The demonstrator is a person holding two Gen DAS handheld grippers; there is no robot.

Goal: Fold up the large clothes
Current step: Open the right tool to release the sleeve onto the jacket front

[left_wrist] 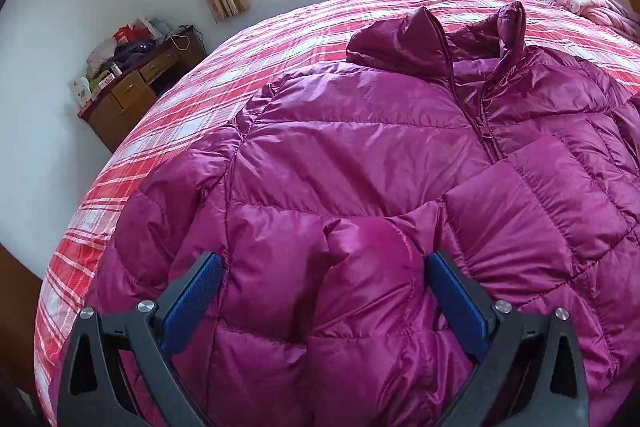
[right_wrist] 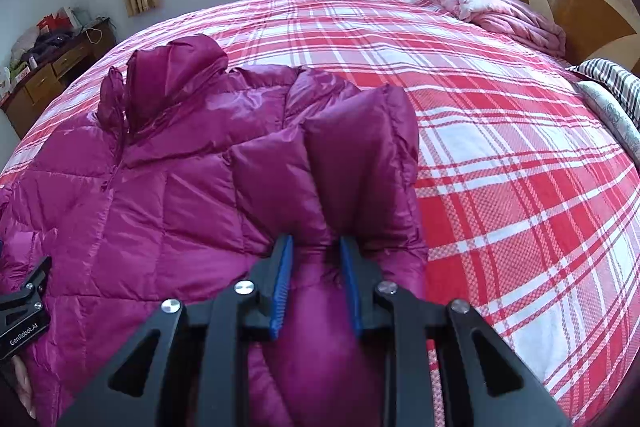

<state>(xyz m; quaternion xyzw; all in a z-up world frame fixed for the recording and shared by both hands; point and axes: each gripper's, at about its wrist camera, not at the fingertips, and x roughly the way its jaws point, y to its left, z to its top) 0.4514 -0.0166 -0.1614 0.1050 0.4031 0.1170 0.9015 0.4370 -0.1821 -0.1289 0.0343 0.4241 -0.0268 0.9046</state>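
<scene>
A magenta quilted puffer jacket (left_wrist: 360,147) lies front up on the bed, collar toward the far side, zipper closed. It also shows in the right wrist view (right_wrist: 140,195). My left gripper (left_wrist: 324,263) is open, its blue pads either side of a folded sleeve end (left_wrist: 368,259) lying on the jacket's front. My right gripper (right_wrist: 316,251) is shut on the jacket's other sleeve (right_wrist: 360,163), which is bunched up and lifted over the jacket's right side. The left gripper's body (right_wrist: 24,303) shows at the left edge of the right wrist view.
The bed has a red and white plaid cover (right_wrist: 500,155). A pink quilt (right_wrist: 500,11) is heaped by the wooden headboard (right_wrist: 580,7). A striped pillow (right_wrist: 612,83) lies at the right. A cluttered wooden desk (left_wrist: 132,87) stands by the wall under the window.
</scene>
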